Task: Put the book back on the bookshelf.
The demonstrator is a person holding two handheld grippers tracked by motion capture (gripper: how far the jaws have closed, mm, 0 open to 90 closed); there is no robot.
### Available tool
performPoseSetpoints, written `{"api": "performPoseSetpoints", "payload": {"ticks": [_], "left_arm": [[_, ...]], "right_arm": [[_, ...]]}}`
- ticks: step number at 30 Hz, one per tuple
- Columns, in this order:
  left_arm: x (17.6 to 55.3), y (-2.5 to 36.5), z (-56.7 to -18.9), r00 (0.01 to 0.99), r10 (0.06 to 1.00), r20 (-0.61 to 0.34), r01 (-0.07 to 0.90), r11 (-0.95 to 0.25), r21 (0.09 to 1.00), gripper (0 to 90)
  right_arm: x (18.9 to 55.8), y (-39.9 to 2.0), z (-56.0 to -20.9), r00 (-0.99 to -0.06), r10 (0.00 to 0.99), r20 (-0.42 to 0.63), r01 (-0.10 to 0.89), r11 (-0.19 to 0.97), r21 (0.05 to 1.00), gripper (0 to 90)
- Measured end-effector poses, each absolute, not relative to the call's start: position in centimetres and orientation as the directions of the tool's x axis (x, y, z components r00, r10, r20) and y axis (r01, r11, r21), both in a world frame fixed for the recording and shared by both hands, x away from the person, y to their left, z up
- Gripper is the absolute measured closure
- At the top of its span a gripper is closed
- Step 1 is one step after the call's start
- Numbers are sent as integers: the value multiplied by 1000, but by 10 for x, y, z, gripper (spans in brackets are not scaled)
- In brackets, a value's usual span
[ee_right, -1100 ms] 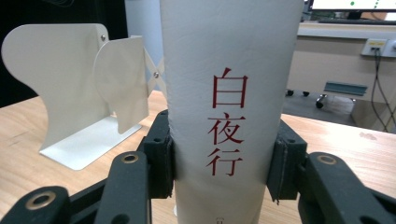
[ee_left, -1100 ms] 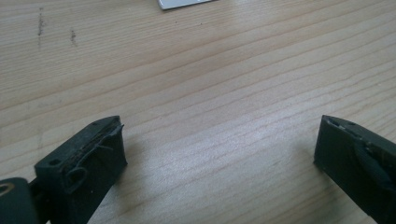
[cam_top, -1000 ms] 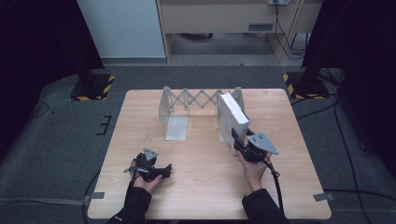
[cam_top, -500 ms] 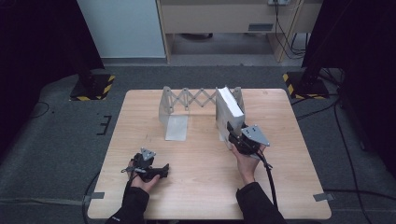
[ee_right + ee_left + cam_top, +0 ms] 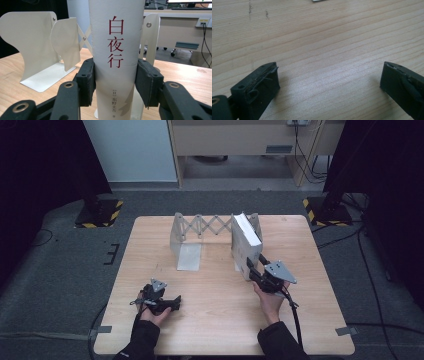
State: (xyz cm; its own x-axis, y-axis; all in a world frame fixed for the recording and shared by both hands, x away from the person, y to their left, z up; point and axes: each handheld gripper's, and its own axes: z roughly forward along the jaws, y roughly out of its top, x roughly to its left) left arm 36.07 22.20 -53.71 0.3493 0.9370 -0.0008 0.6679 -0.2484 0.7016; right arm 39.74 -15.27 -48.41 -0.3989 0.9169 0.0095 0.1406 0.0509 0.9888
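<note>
From above, the right gripper (image 5: pixel 255 269) clamped the white book (image 5: pixel 245 245) upright at the right end of the rack (image 5: pixel 186 234) on the table (image 5: pixel 210 320); the left gripper (image 5: pixel 172 303) rested apart. Its own view showed the left gripper (image 5: pixel 329 82) gaping, holding nothing. The right gripper view showed pads (image 5: pixel 86 80) squeezing the book (image 5: pixel 116 50). I'd slide it straight against the rack's plate (image 5: pixel 150 37), which otherwise held no books.

The left gripper (image 5: pixel 175 303) lies low with jaws wide apart, while the right gripper (image 5: pixel 251 268) is clamped, pointing away from the person
</note>
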Motion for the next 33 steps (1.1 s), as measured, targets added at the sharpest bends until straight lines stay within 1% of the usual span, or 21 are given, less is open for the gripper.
{"api": "performPoseSetpoints", "payload": {"ticks": [7,10,16,21,24,25,27,28,29,33], "left_arm": [[361,222,-537,350,937,0,668,-249,701,10],[361,222,-537,349,937,-1,668,-249,701,10],[361,222,-537,350,937,-1,668,-249,701,10],[361,222,-537,350,937,-1,668,-249,701,9],[361,222,-537,350,937,-1,668,-249,701,9],[361,222,-537,350,937,-1,668,-249,701,10],[361,222,-537,350,937,-1,668,-249,701,9],[361,222,-537,350,937,-1,668,-249,701,9],[361,222,-537,350,937,0,668,-249,701,9],[361,222,-537,350,937,0,668,-249,701,9]], "right_arm": [[401,-145,-484,-385,923,4,138,53,989,534],[407,-140,-483,-365,931,8,143,47,989,534],[416,-133,-483,-357,934,16,150,41,988,529],[418,-136,-483,-379,925,22,158,41,987,518],[415,-142,-484,-408,912,32,167,40,985,519],[413,-143,-485,-418,908,32,168,43,985,524],[410,-147,-487,-426,904,35,167,41,985,565],[410,-147,-487,-426,904,35,167,41,985,565],[409,-152,-489,-434,900,42,172,37,984,607],[410,-150,-489,-436,899,47,175,33,984,613]]}}
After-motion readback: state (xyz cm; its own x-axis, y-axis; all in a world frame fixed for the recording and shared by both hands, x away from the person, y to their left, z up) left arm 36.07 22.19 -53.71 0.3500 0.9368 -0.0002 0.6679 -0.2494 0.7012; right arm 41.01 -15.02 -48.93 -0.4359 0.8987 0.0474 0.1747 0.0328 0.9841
